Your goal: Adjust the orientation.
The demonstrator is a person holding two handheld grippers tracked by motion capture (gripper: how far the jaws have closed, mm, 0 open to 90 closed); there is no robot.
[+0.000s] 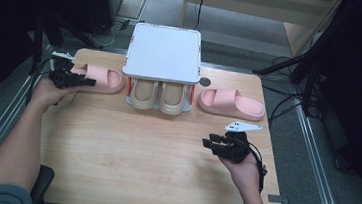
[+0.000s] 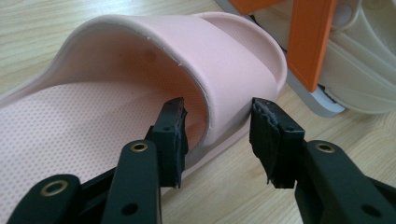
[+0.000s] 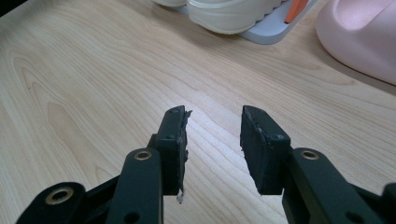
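Soft pink foam slide slipper (image 2: 140,74), perforated footbed, broad strap, lies near the wooden table's (image 1: 128,157) far-left corner. Left gripper (image 2: 217,135) jaws straddle its strap edge, not clamped. Right gripper (image 3: 212,140) jaws apart, empty. Count: two pink slippers, two beige slippers (image 1: 158,97) under one white rack (image 1: 163,52).

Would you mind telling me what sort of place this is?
Probably a lab or recording workspace, not a home: a wooden table ringed by dark stands and floor cables, with a small shoe rack staged on it.
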